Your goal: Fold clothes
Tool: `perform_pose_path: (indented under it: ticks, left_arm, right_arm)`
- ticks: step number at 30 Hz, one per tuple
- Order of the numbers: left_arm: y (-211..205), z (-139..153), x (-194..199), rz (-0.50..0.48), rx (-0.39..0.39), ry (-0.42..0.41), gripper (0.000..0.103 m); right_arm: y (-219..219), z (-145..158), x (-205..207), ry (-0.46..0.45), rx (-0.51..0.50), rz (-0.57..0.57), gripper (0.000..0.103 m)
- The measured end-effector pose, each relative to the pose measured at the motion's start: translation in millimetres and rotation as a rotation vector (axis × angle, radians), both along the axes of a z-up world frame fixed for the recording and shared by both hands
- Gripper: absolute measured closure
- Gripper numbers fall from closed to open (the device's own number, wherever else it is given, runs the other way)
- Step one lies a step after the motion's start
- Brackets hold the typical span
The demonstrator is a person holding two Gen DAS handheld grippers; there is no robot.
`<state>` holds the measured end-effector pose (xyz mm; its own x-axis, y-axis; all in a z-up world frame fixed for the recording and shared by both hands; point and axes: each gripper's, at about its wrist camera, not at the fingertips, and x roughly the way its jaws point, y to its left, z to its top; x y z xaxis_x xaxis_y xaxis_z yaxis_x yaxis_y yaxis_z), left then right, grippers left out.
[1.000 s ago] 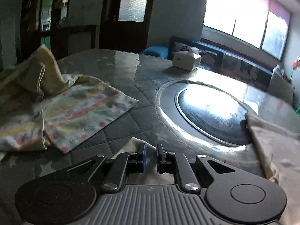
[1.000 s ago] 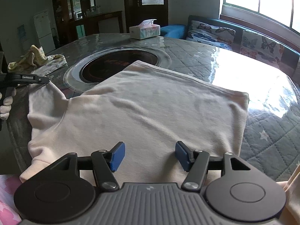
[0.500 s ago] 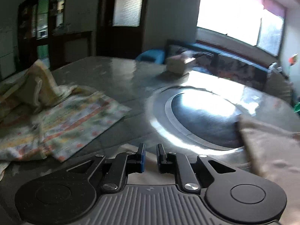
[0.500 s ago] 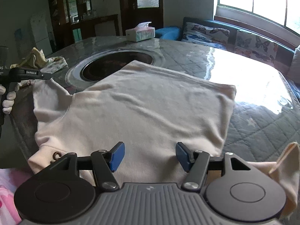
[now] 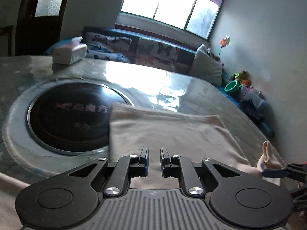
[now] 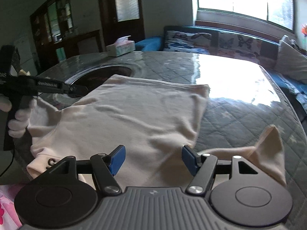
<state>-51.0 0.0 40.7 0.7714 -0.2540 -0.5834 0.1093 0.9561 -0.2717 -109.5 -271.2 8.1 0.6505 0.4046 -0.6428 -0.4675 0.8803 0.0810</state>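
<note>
A pale pink T-shirt [image 6: 134, 115] lies flat on the quilted table [image 6: 239, 103], collar toward me; it also shows in the left wrist view [image 5: 172, 132]. Its right sleeve [image 6: 268, 149] stands up in a crumpled peak. My right gripper [image 6: 153, 161] is open and empty, low over the shirt's near edge. My left gripper [image 5: 154, 159] hovers over the shirt's left side with the jaws a narrow gap apart and nothing seen between them. In the right wrist view the left gripper [image 6: 76, 91] reaches in above the left sleeve [image 6: 42, 113].
A round dark hotplate [image 5: 69, 115] is set in the table beside the shirt. A tissue box [image 6: 120, 48] stands at the far edge. A sofa with butterfly cushions [image 6: 220, 40] runs under the window. Pink patterned fabric [image 6: 5, 207] lies at the near left corner.
My left gripper has swung right, from facing the patterned clothes to over the shirt, and its jaws have parted slightly. The right gripper has shifted a little; the right sleeve now stands up.
</note>
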Motion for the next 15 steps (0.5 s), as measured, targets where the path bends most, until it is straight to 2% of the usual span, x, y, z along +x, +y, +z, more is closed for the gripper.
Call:
perform_pose_path:
  ticks: [4,9,11,15]
  left_arm:
    - [-4.2,-14.4,14.0,-0.001,0.011,0.053,0.089]
    - [-3.1,-14.4,11.4,0.006,0.016,0.04,0.089]
    - [-5.4,-11.5,8.9,0.007,0.019,0.038,0.086]
    - [-23.4,-4.0,-5.1,-0.058,0.025,0.019,0.074]
  right_arm:
    - [-20.7,-1.9,-3.0,-0.001,0.017,-0.08,0.036]
    - [-48.9,-7.7,-0.6,0.001,0.014,-0.192,0.036]
    - [-60.4,-9.7,2.7,-0.029,-0.028,-0.259,0.037]
    - [-74.2,-15.1,13.2,-0.048,-0.102,-0.313,0.04]
